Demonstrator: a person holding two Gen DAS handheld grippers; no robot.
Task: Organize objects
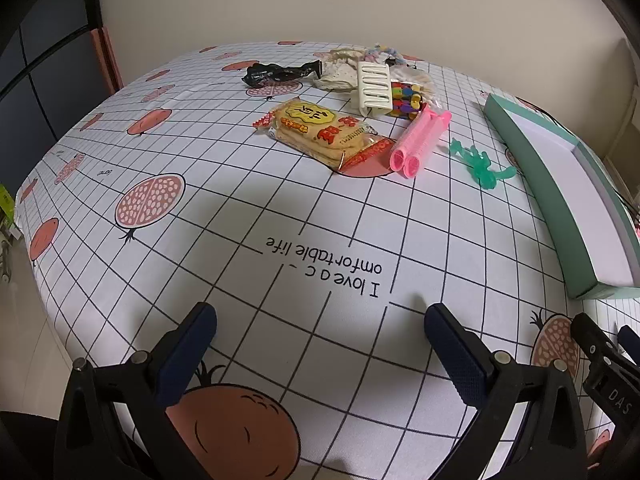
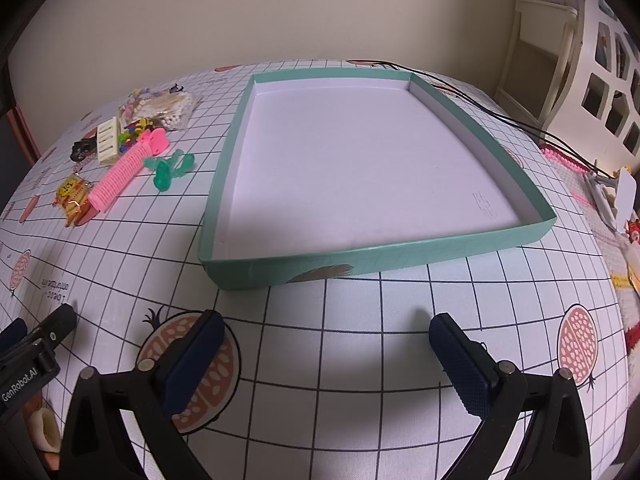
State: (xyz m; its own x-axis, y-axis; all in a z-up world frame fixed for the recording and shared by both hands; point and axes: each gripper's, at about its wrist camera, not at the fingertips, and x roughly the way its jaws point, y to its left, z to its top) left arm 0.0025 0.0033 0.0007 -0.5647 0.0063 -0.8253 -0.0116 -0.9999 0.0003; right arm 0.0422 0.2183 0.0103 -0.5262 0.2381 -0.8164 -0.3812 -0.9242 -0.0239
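Small items lie in a loose pile on the tablecloth: a yellow cracker packet [image 1: 324,132], a pink hair roller [image 1: 416,140], a green plastic clip [image 1: 482,166], a cream comb [image 1: 374,82], colourful beads [image 1: 406,98], a black wrapper [image 1: 280,72] and a bag of cotton swabs [image 2: 172,110]. A shallow teal box [image 2: 376,256] with a white floor stands to their right, nothing in it. My left gripper [image 1: 320,328] hovers open near the table's front edge, well short of the pile. My right gripper [image 2: 326,336] is open just before the box's front wall.
The grid-patterned tablecloth [image 1: 224,216] with pomegranate prints covers the table. A black cable [image 2: 500,116] runs past the box's far right corner. A white shelf unit [image 2: 608,92] and clutter stand off the right side. A beige wall rises behind.
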